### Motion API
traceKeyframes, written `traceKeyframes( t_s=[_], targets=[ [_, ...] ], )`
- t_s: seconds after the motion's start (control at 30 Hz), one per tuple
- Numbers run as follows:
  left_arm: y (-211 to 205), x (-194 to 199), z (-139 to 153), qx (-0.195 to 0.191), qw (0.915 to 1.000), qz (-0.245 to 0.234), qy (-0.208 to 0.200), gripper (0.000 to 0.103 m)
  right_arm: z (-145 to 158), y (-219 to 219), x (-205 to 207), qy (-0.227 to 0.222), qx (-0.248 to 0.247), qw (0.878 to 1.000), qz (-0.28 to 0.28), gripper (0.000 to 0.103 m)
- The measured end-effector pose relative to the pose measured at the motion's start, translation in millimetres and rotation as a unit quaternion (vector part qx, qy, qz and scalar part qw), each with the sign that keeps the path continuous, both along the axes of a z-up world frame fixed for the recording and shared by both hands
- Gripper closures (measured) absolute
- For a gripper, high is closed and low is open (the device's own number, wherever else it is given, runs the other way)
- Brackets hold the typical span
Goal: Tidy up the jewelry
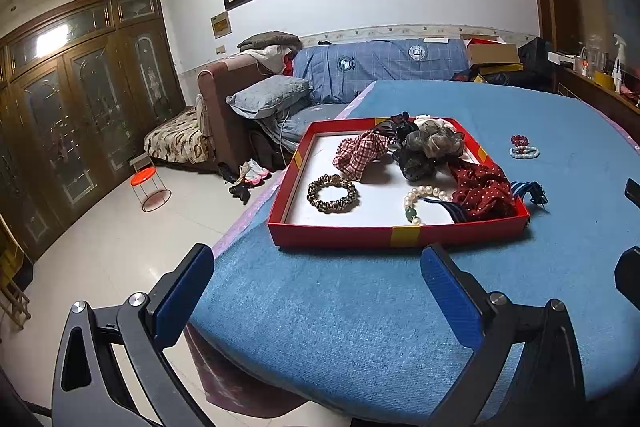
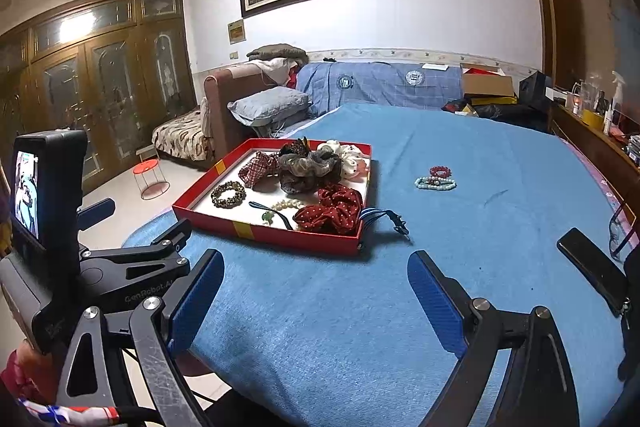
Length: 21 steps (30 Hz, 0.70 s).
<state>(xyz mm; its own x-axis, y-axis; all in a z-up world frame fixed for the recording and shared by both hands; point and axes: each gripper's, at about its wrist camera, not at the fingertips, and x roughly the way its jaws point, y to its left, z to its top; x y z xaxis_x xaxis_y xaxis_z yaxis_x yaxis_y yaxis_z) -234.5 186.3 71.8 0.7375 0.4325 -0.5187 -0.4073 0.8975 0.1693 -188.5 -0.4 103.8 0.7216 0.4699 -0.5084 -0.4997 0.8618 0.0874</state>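
A red tray (image 1: 400,235) (image 2: 264,231) sits on the blue table. It holds several scrunchies, a leopard-print scrunchie (image 1: 332,193) (image 2: 228,194), a pearl bracelet with a green bead (image 1: 418,201) (image 2: 280,207) and a red dotted scrunchie (image 1: 482,189) (image 2: 332,213). A blue striped strap (image 1: 528,191) (image 2: 380,217) hangs over the tray's right rim. A red bead bracelet (image 1: 520,139) (image 2: 440,171) and pale bead bracelets (image 1: 524,151) (image 2: 435,183) lie on the cloth to the right of the tray. My left gripper (image 1: 320,295) and right gripper (image 2: 316,303) are open and empty, short of the tray.
The left gripper's body (image 2: 100,267) shows at the right wrist view's left. A black phone (image 2: 592,267) and glasses (image 2: 620,231) lie near the table's right edge. A sofa (image 1: 360,67) stands behind the table. The table's left edge (image 1: 248,219) drops to the floor.
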Motion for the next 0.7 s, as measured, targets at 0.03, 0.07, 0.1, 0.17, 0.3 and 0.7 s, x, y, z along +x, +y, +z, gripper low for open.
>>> traceKeyframes(
  t_s=[0.03,0.07,0.1,0.17,0.3,0.7],
  targets=[
    [1,1,-1,-0.002,1.0000,0.000,0.002,0.000,0,1,-1,0.000,-0.001,1.000,0.000,0.007],
    [1,1,-2,-0.002,1.0000,0.000,0.003,0.000,-1,1,-1,0.000,-0.001,1.000,0.000,0.007],
    [2,1,-3,-0.003,1.0000,0.000,0.004,0.000,-1,2,-1,0.001,-0.001,1.000,0.001,0.007],
    [2,1,-3,-0.002,1.0000,0.001,0.005,0.000,-1,3,-1,0.000,-0.003,1.000,0.001,0.007],
    [2,1,-4,-0.003,1.0000,0.000,0.005,0.000,-3,6,-1,0.003,-0.006,1.000,0.003,0.007],
    [8,2,-14,-0.008,0.9999,-0.001,0.011,0.000,-8,14,-2,0.010,-0.017,1.000,0.007,0.006]
  ],
)
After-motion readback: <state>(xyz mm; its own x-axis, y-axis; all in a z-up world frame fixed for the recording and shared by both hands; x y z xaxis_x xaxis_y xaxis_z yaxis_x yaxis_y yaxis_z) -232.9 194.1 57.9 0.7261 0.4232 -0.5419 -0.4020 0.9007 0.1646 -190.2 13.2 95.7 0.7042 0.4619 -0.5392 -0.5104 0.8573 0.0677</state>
